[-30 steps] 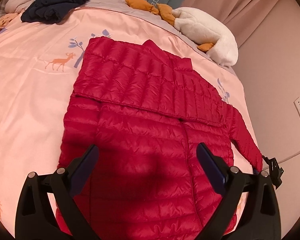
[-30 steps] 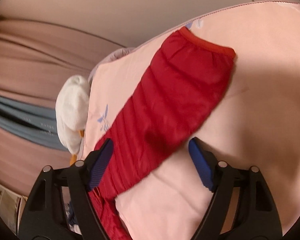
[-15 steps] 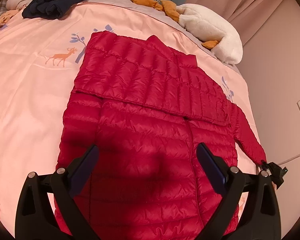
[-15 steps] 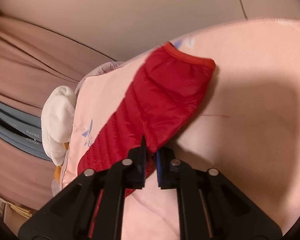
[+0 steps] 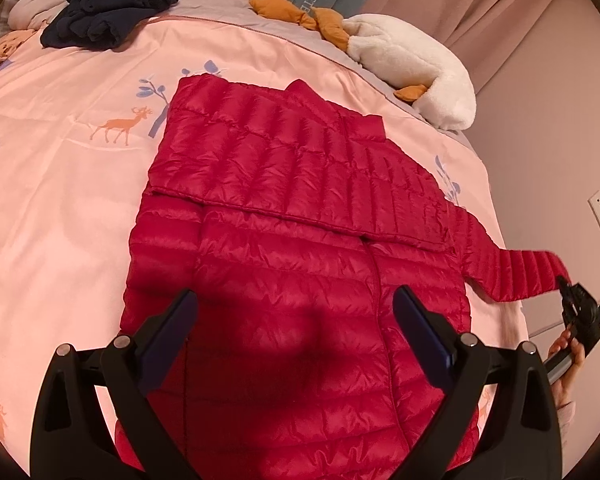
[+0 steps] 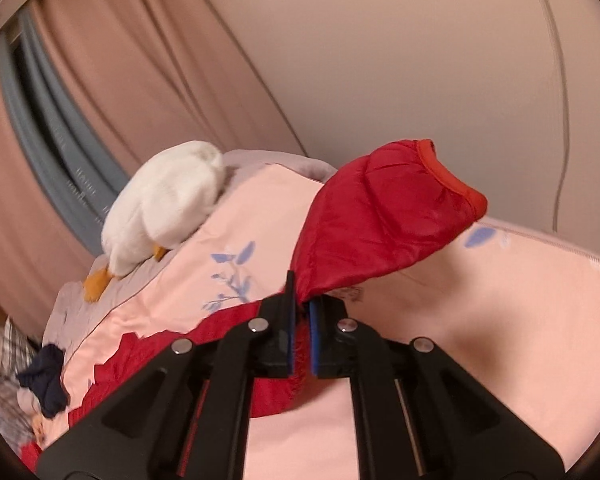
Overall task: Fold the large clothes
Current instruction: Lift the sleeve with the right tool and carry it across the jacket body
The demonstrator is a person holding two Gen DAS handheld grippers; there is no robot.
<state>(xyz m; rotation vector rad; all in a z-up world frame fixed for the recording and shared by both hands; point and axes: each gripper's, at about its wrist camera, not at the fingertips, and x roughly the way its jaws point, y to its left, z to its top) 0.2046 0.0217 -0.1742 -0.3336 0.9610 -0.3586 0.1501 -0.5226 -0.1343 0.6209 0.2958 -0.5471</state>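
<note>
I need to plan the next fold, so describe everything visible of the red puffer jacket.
The red quilted puffer jacket looks like shiny, padded fabric stitched in horizontal channels, with a centre seam running down its front. It lies flat on the pink printed bedspread, one sleeve already folded across the chest. The other sleeve, ending in a smooth orange-red cuff, is lifted off the bed, pinched in the right hand-held gripper. The open left hand-held gripper hovers over its lower body, apparently not touching it.

bed point(image 5: 60, 208) (pink quilt) | red jacket point(image 5: 300, 280) | navy clothes point(image 5: 112, 4) | plush goose point(image 5: 412, 64)
</note>
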